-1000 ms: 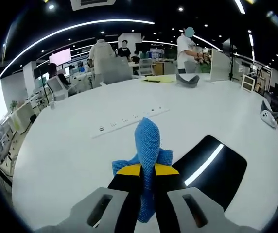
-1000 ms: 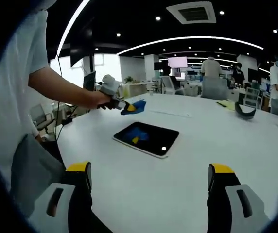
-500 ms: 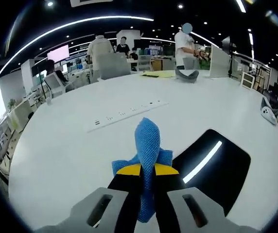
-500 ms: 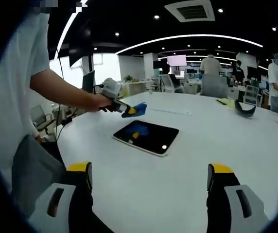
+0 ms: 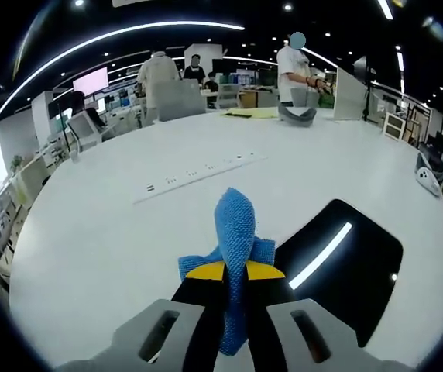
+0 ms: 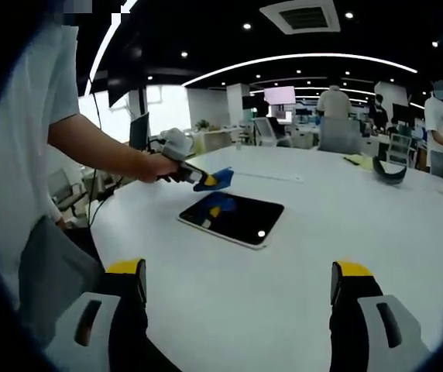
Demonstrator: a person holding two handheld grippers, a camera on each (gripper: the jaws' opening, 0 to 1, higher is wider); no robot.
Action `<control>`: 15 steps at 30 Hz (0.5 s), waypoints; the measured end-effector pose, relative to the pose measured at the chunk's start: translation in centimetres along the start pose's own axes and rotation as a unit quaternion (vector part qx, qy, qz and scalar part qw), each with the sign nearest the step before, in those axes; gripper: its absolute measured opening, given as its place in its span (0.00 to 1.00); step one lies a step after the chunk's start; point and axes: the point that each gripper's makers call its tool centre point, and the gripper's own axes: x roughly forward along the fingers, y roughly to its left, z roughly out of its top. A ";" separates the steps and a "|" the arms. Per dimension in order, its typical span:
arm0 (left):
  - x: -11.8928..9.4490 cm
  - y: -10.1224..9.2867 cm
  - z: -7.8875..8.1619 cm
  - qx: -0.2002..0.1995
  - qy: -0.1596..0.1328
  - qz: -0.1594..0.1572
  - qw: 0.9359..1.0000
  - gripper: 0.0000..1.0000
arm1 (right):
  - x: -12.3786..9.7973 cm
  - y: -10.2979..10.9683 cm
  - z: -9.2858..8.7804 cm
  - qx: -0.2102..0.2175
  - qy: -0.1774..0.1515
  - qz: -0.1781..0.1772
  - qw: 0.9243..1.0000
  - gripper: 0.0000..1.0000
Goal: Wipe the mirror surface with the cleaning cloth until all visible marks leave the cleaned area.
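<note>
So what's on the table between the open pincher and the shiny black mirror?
Nothing: in the right gripper view, bare white table lies between the right gripper and the mirror.

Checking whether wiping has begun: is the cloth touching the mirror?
Apart. In the right gripper view the cloth, shut in the left gripper, hangs above the mirror, with white table between them.

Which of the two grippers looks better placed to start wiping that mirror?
The left gripper: it is shut on the blue cloth just above the mirror. The right gripper is open, empty and farther back.
</note>
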 end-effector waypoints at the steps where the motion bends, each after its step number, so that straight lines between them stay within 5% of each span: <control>1: 0.0 0.0 -0.1 0.000 0.001 -0.001 1.000 0.05 | 0.0 0.0 0.0 0.000 -0.001 -0.001 1.000 0.99; 15: 0.7 0.0 -1.2 0.001 0.015 -0.003 1.000 0.05 | 0.0 -0.1 -0.1 -0.004 0.002 -0.004 1.000 0.99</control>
